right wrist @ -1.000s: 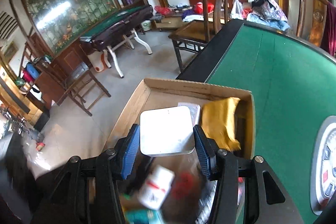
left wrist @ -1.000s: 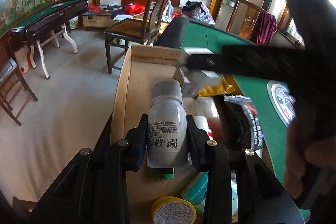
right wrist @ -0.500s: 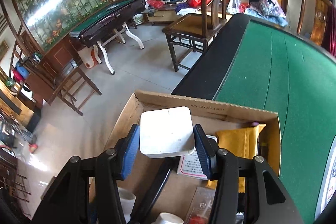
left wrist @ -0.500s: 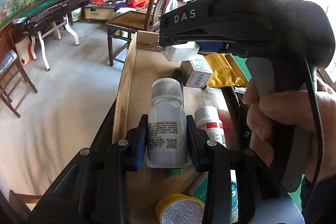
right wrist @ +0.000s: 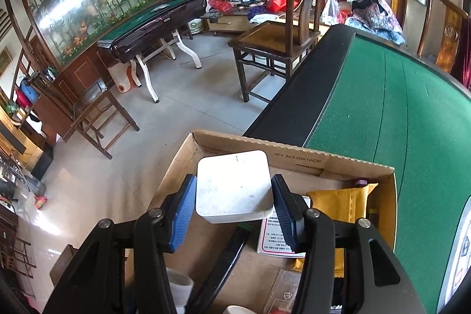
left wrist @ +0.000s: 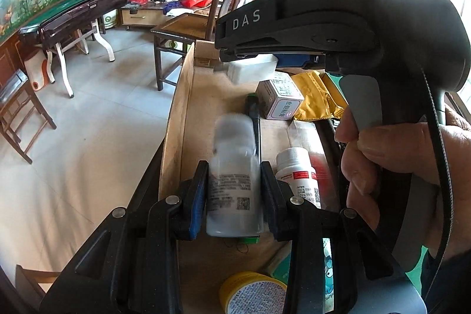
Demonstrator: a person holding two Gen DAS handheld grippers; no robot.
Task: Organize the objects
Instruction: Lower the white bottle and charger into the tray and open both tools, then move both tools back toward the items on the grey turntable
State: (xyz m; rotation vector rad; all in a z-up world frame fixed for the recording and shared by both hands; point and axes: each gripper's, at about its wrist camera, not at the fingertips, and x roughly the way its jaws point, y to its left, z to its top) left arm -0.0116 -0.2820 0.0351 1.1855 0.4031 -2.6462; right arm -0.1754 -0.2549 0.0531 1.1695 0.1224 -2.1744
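A cardboard box (left wrist: 179, 108) (right wrist: 297, 147) lies on the green table and holds several items. My left gripper (left wrist: 234, 190) is shut on a white plastic bottle (left wrist: 232, 181), blurred, over the box's left side. My right gripper (right wrist: 234, 197) is shut on a white square box (right wrist: 234, 186) above the cardboard box's far left corner; it also shows in the left wrist view (left wrist: 253, 69) under the right gripper's black body (left wrist: 323, 28).
Inside the cardboard box lie a small printed carton (left wrist: 279, 99), a yellow packet (left wrist: 316, 96) (right wrist: 341, 196), a white red-labelled bottle (left wrist: 297, 175), a black bar (right wrist: 223, 264) and a yellow-lidded tin (left wrist: 253, 295). The green felt table (right wrist: 382, 96) spreads to the right. A wooden chair (right wrist: 282, 34) stands beyond.
My right gripper has carried the white square box forward to the cardboard box's far end. The bottle in my left gripper has shifted slightly and shows blur.
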